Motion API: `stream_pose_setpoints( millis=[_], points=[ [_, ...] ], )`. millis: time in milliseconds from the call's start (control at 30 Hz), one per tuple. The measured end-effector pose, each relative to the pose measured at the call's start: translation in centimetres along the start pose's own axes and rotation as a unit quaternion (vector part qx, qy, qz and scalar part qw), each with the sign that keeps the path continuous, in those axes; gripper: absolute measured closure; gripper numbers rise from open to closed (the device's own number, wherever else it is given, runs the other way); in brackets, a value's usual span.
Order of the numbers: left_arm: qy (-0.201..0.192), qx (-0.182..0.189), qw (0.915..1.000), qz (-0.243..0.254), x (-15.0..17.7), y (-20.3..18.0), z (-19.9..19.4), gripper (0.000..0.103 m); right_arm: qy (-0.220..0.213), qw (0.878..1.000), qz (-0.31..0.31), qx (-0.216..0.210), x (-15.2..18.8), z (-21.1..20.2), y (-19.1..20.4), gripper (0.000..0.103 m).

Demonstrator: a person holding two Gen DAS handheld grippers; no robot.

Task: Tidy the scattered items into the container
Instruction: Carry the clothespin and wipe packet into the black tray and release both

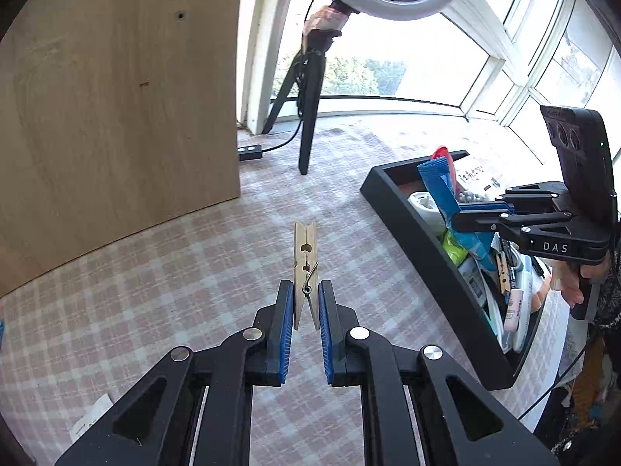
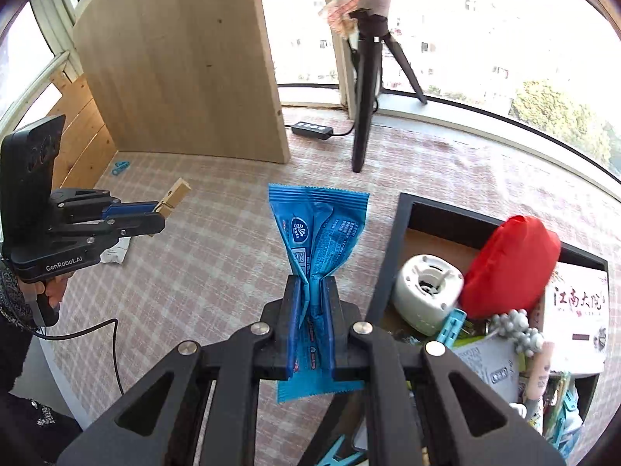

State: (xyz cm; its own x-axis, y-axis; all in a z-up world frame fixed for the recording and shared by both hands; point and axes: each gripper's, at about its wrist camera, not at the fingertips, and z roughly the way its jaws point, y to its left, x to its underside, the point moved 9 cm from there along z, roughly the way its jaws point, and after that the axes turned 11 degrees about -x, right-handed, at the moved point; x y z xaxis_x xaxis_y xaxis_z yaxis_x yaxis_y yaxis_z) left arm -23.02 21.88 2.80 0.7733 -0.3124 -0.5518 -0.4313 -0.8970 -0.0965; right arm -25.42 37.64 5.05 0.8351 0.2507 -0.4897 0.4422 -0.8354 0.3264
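Though crammed, black tray [image 2: 392, 256] holds white roll [image 2: 427, 291], red pouch [image 2: 508, 264].

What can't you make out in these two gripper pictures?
- Black tray, left wrist view: its far end is hidden behind the right gripper and the blue wrapper.
- Blue wrapper, right wrist view: print too small to read; middle pinched between the jaws.
- Wooden clothespin: lower end covered by the left gripper.
- White paper scrap: cut off by the gripper.

Daylight floods through wide windows [image 2: 485, 58] ahead of the gripper. A checked tablecloth [image 1: 194, 272] lies below, a wooden panel [image 1: 116, 97] standing ahead-left beside a tripod [image 2: 365, 89].
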Motion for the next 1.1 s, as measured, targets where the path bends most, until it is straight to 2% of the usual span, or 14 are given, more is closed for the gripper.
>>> stream_pose_setpoints(
  millis=[133,233,367,433,467,500,533,567,700,900,1100],
  points=[
    [-0.008,0.053,0.9978,0.039,-2.1,-8.5,0.8,0.091,-0.011,0.996,0.054,0.066,3.5,-5.6,-6.1,0.092],
    [-0.013,0.084,0.9939,0.071,-2.9,-13.6,-0.2,0.091,-0.013,0.991,0.076,0.107,6.1,-9.3,-9.9,0.092],
    [-0.016,0.112,0.9889,0.097,-4.1,-19.2,-0.6,0.091,-0.016,0.985,0.103,0.139,8.3,-12.7,-13.9,0.092],
    [-0.022,0.133,0.9859,0.099,-4.7,-21.5,-0.8,0.091,-0.015,0.984,0.114,0.139,8.9,-13.4,-15.1,0.092],
    [-0.029,0.147,0.9834,0.102,-5.1,-22.7,-0.8,0.091,-0.011,0.985,0.115,0.126,9.1,-13.4,-15.2,0.086],
    [-0.027,0.146,0.9826,0.112,-5.3,-23.6,-0.4,0.081,-0.009,0.987,0.115,0.115,9.2,-13.5,-15.2,0.082],
    [-0.021,0.128,0.9845,0.118,-5.4,-24.1,0.1,0.063,-0.018,0.986,0.116,0.119,9.0,-13.7,-15.3,0.075],
    [-0.022,0.117,0.9856,0.120,-5.5,-24.4,0.3,0.062,-0.032,0.985,0.114,0.129,8.7,-14.1,-15.4,0.071],
    [-0.025,0.102,0.9875,0.117,-5.3,-23.6,0.7,0.065,-0.071,0.982,0.103,0.140,7.6,-15.0,-14.8,0.071],
    [-0.016,0.086,0.9924,0.087,-4.6,-19.5,0.1,0.067,-0.075,0.986,0.098,0.115,6.6,-13.9,-13.0,0.071],
    [-0.024,0.037,0.9982,0.042,-3.1,-11.6,-1.7,0.067,-0.055,0.995,0.049,0.069,4.5,-10.3,-8.0,0.071]
  ],
)
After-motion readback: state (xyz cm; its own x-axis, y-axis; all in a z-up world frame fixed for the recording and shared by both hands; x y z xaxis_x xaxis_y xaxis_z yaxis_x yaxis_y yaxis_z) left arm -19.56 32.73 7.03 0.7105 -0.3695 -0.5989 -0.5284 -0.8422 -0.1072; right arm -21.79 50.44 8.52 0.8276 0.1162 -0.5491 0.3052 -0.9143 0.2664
